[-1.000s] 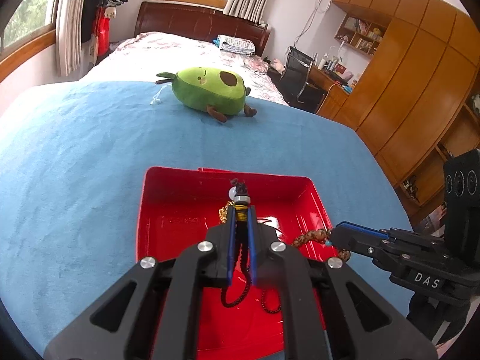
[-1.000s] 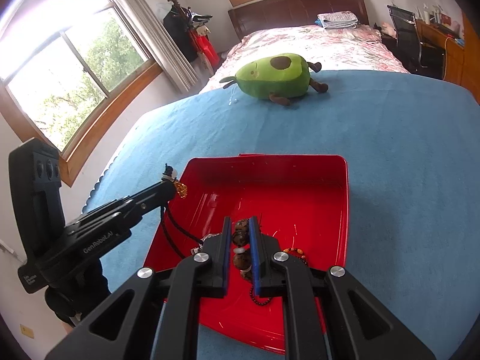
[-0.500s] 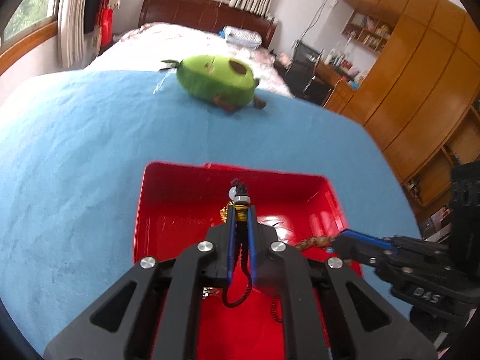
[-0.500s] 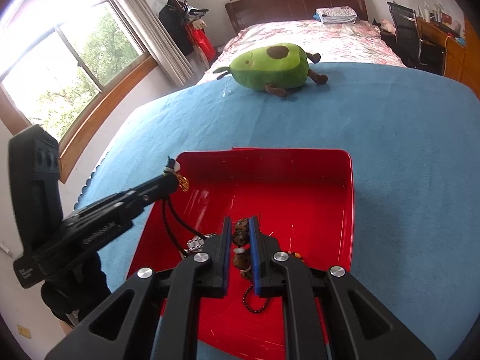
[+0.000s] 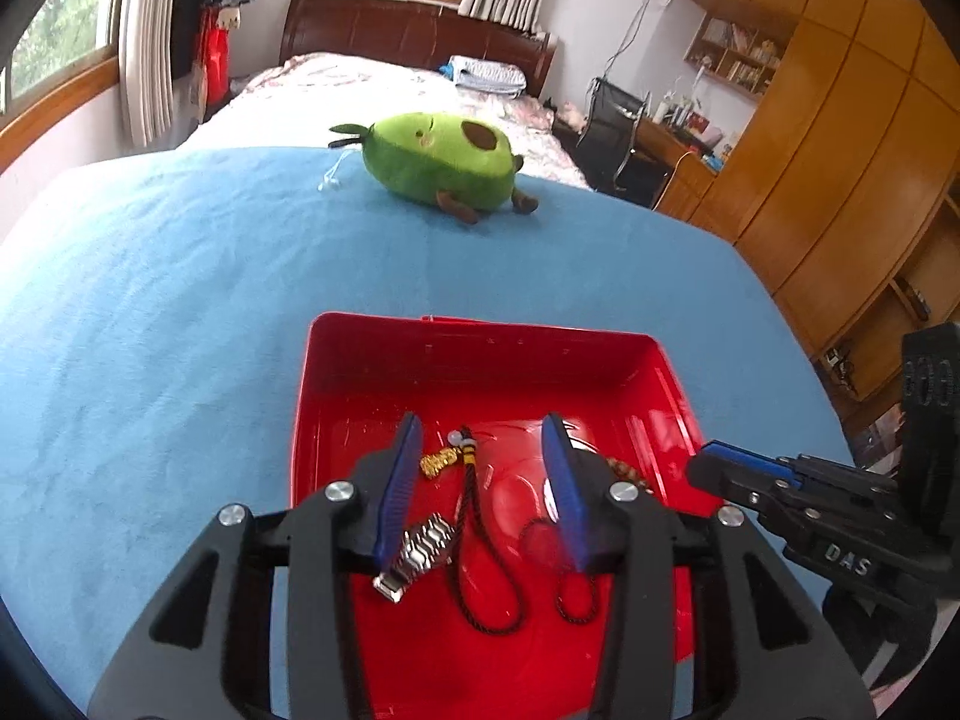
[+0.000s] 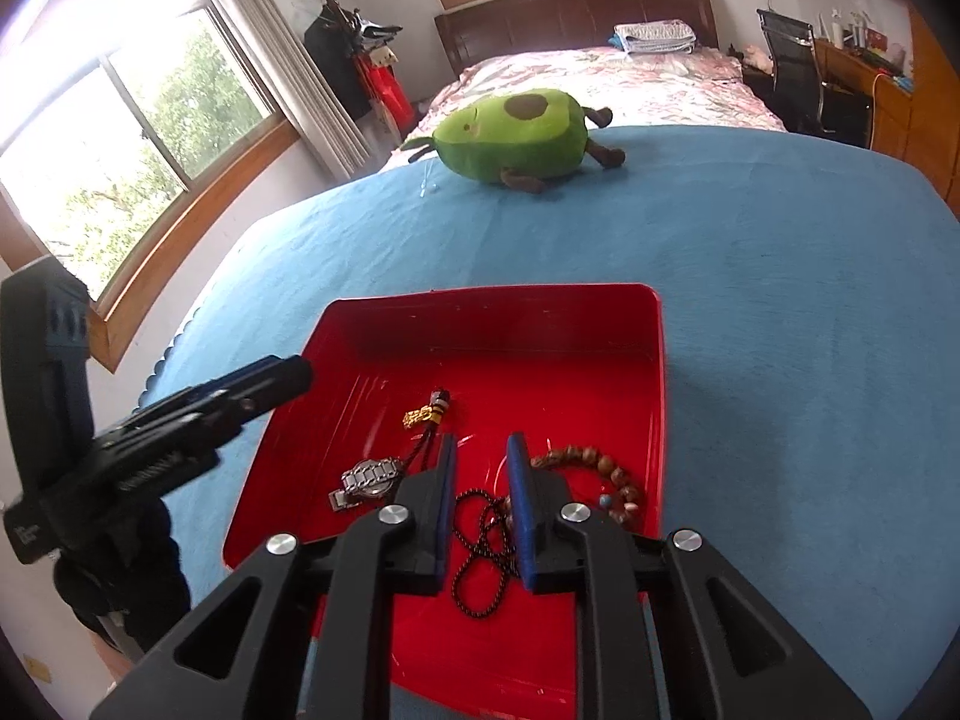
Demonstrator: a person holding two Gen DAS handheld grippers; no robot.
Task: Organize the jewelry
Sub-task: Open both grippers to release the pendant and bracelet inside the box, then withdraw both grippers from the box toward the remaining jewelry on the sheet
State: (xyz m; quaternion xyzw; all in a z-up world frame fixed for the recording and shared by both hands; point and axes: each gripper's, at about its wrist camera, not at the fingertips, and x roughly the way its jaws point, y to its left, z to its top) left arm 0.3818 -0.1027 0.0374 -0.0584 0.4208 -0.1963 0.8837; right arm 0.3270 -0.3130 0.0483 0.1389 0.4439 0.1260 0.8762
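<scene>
A broad surface [image 5: 180,312] covered with a blue, slightly fuzzy cloth carries everything here. Its edge curves away on the left toward the window wall and on the right toward the wooden cupboards. At the near middle a red tray [image 5: 480,336] sits flat on the cloth, its far rim straight and its corners rounded; blue cloth shows on its left, right and far sides. At the far edge of the surface, well apart from the tray, a green avocado plush toy [image 5: 441,159] lies on its side with its brown feet pointing toward the near right. A small pale tag or string [image 5: 331,180] lies on the cloth just left of the toy.
</scene>
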